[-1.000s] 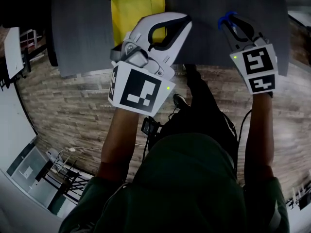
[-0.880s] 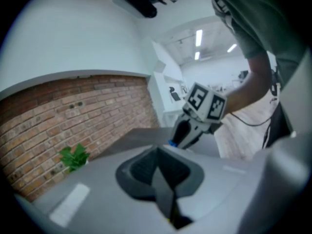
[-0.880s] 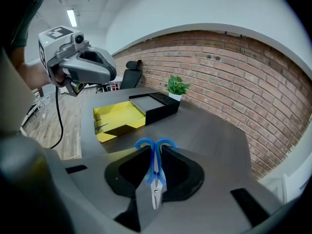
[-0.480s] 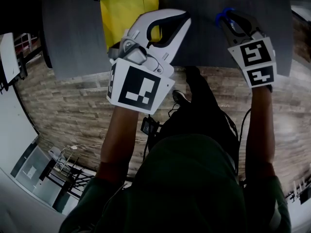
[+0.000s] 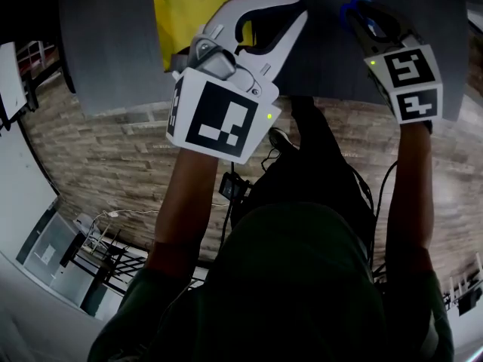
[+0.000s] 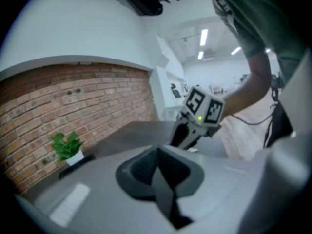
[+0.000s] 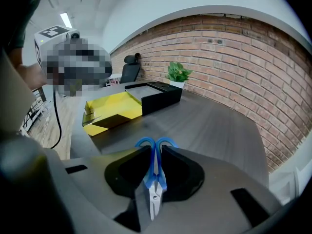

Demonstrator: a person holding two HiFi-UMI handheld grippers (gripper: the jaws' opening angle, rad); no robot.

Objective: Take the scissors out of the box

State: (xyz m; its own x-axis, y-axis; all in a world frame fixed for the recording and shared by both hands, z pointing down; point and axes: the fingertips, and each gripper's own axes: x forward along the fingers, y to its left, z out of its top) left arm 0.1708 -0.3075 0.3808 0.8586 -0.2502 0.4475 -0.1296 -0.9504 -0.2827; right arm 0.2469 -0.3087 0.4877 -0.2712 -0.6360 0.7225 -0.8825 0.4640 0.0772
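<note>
Right gripper view: we have the scissors [image 7: 154, 177] clamped, well clear of the box.
Closest to us, the right gripper [image 7: 155, 152] pinches its jaws on the blue handles, blades pointing back at the camera, over the grey table [image 7: 219, 126]. Alongside, the left gripper [image 6: 163, 179] has its jaws pressed together on nothing. Farther out we see the yellow box [image 7: 113, 110] on the table, a black box [image 7: 161, 95] just behind it, and a potted plant [image 7: 177, 73] by the brick wall [image 7: 234, 57].
</note>
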